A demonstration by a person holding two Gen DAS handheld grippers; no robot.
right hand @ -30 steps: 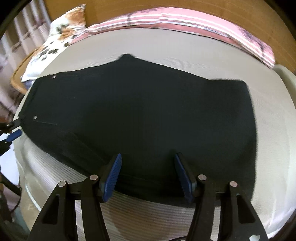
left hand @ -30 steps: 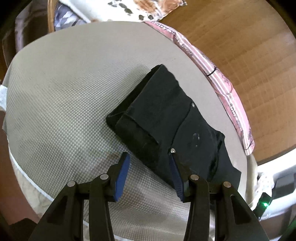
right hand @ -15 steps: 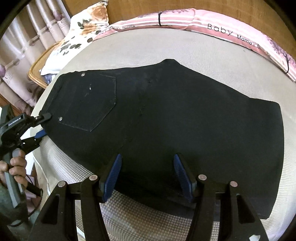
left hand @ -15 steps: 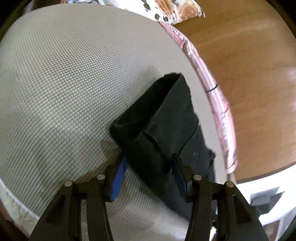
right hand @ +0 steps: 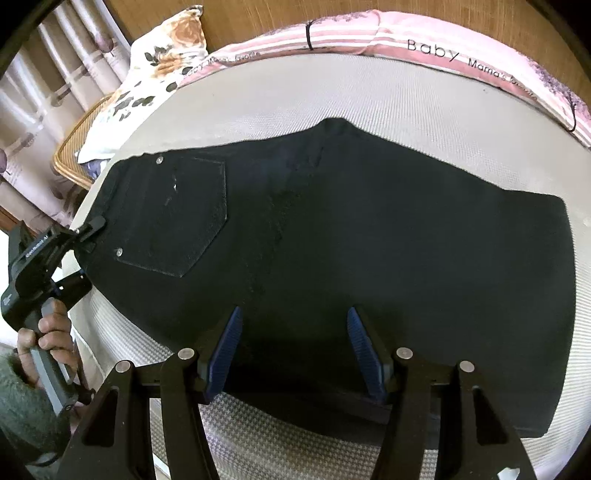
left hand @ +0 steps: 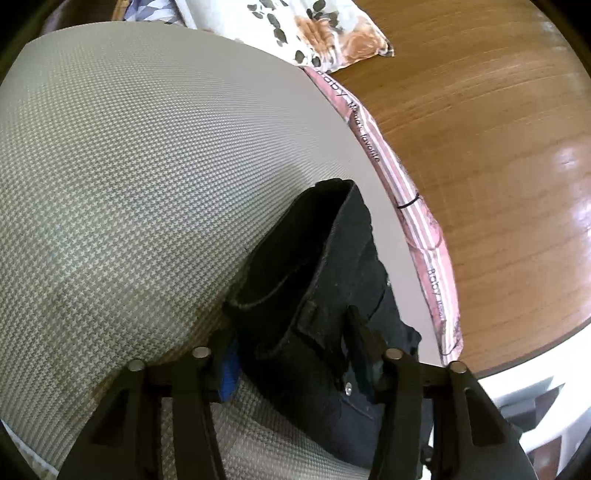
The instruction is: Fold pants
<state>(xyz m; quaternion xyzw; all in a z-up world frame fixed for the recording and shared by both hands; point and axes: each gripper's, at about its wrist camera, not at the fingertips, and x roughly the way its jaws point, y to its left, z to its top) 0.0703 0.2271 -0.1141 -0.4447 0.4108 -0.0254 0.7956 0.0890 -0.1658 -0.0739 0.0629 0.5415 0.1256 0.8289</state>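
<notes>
Only from the right wrist does the pants' (right hand: 332, 229) pocket (right hand: 177, 218) show.

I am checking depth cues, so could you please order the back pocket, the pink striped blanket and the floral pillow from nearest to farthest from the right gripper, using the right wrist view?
From the right gripper:
1. Back pocket of the black pants, nearest, ahead to the left.
2. Pink striped blanket, along the far edge of the mat.
3. Floral pillow, far left corner; too close to the blanket to rank firmly.
</notes>
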